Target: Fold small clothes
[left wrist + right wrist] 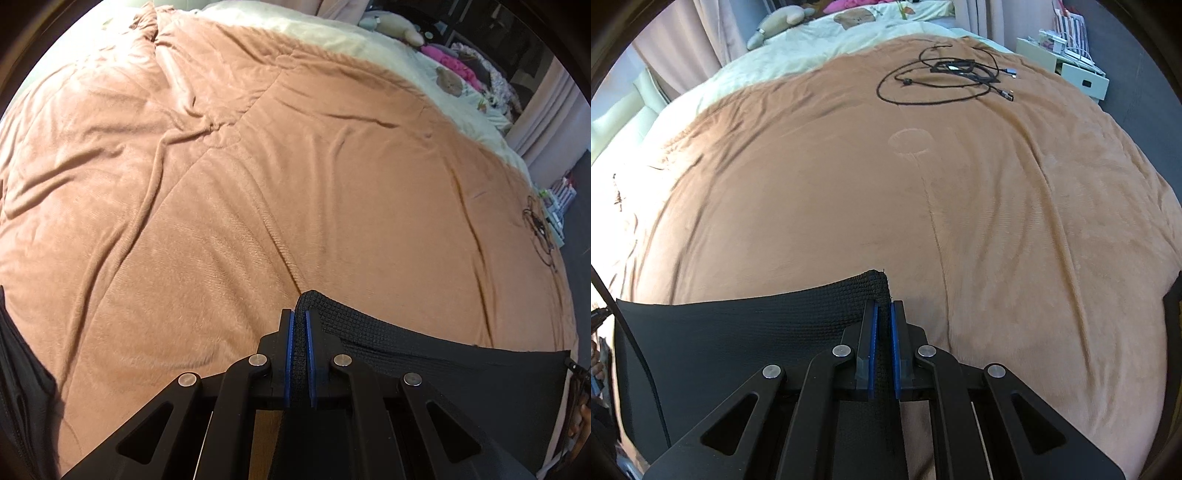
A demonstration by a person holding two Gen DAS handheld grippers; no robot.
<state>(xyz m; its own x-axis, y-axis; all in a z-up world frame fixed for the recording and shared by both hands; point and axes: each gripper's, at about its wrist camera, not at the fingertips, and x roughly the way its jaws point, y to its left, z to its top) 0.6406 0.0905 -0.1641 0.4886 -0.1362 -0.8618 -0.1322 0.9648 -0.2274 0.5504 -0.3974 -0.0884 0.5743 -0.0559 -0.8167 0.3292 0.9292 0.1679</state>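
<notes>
A black waffle-knit garment (424, 354) is stretched between both grippers above a brown blanket. My left gripper (299, 317) is shut on one top corner of the garment, and the cloth runs off to the right. My right gripper (882, 310) is shut on the other top corner of the garment (738, 332), and the cloth runs off to the left. The garment's top edge is taut and sags slightly. Its lower part is hidden below the grippers.
The brown fleece blanket (258, 166) covers the bed, wrinkled at the left. Black cables and a small device (956, 72) lie on the blanket (960, 206) far ahead. Pale bedding with plush toys (783, 22) lies beyond. A white shelf unit (1067, 62) stands at the bed's right.
</notes>
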